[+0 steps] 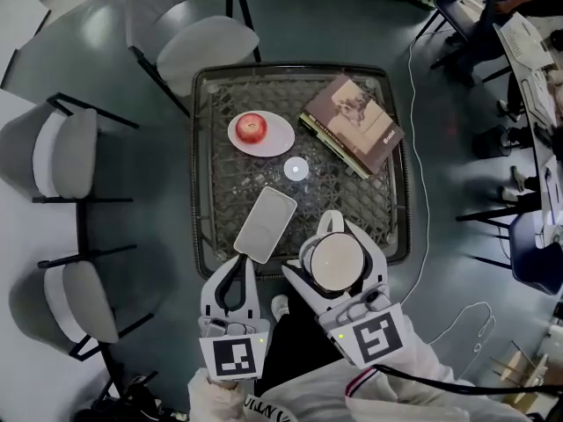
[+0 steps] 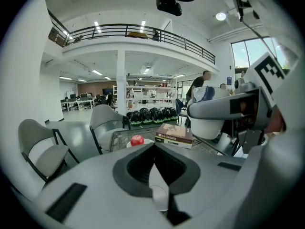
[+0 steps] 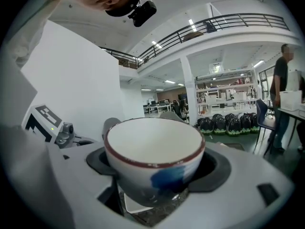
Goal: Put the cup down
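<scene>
A white cup (image 1: pixel 334 262) with a dark red rim and a blue patch sits upright between the jaws of my right gripper (image 1: pixel 334 236), which is shut on it. The cup hangs over the front edge of the glass-topped table (image 1: pixel 299 69). In the right gripper view the cup (image 3: pixel 155 151) is empty and fills the middle of the gripper (image 3: pixel 157 175). My left gripper (image 1: pixel 239 258) is to the left of the cup, its jaws together and holding nothing, its tips at the near corner of a flat white rectangle (image 1: pixel 266 224). The left gripper view shows the held cup (image 2: pixel 209 128) at right.
On the table are a white plate (image 1: pixel 280 139) with a red apple (image 1: pixel 252 127), a brown book (image 1: pixel 352 123) and a small white disc (image 1: pixel 296 169). Grey chairs (image 1: pixel 198 38) stand behind and to the left. A white cable (image 1: pixel 422 192) runs along the floor at right.
</scene>
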A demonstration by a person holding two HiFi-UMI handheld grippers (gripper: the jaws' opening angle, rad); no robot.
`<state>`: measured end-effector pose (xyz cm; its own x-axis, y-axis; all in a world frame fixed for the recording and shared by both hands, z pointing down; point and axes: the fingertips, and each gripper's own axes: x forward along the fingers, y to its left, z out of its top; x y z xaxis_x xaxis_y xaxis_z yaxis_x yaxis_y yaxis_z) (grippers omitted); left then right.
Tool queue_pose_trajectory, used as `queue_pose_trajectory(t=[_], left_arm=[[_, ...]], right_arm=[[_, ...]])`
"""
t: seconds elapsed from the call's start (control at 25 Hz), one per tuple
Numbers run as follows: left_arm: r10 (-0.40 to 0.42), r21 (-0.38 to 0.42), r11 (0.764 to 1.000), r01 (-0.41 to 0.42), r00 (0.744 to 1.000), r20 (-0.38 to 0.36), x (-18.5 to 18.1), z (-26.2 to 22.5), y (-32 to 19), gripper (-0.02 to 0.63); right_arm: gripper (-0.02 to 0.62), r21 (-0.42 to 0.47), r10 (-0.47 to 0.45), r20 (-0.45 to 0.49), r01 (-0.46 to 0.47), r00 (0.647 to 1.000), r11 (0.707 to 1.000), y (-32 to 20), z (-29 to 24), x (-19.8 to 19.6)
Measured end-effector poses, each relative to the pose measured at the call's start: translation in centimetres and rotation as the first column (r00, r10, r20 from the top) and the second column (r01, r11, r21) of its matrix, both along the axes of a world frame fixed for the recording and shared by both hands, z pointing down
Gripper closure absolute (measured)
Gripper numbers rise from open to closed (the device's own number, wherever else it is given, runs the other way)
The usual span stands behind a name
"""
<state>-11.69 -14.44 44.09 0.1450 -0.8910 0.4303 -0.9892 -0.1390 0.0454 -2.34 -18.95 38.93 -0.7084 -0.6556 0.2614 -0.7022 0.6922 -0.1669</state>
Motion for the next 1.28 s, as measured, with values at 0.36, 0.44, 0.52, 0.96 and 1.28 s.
queue_pose_trajectory(t=[0.36, 0.44, 0.52, 0.96, 1.28], left_arm=[[-0.007, -0.028, 1.000, 0.007, 1.000, 0.005, -0.5, 4.1, -0.7, 0.595], [-0.010, -0.029, 1.000, 0.011, 1.000, 0.008, -0.7, 4.6, -1.0, 0.595], [-0.019, -0.029, 0.999, 0.019, 1.000, 0.006, -0.8, 5.1, -1.3, 0.595], [-0.058, -0.061, 0.996, 0.057, 0.998, -0.007, -1.7, 8.3, -1.8, 0.595], [-0.069, -0.064, 0.996, 0.069, 0.998, -0.009, -1.8, 10.3, -2.3, 0.595]], right_arm=[[0.178, -0.005, -0.011, -0.019, 0.011, 1.000, 1.000, -1.4, 4.2, -1.2], [0.178, 0.006, -0.010, -0.016, 0.010, 1.000, 1.000, -1.7, 4.7, -1.5], [0.178, 0.014, -0.011, -0.018, 0.011, 1.000, 1.000, -2.0, 5.2, -1.7], [0.178, 0.007, -0.032, -0.033, 0.032, 0.999, 0.999, -3.0, 8.7, -2.7], [0.178, 0.008, -0.031, -0.043, 0.031, 0.999, 0.999, -4.0, 11.2, -3.2]])
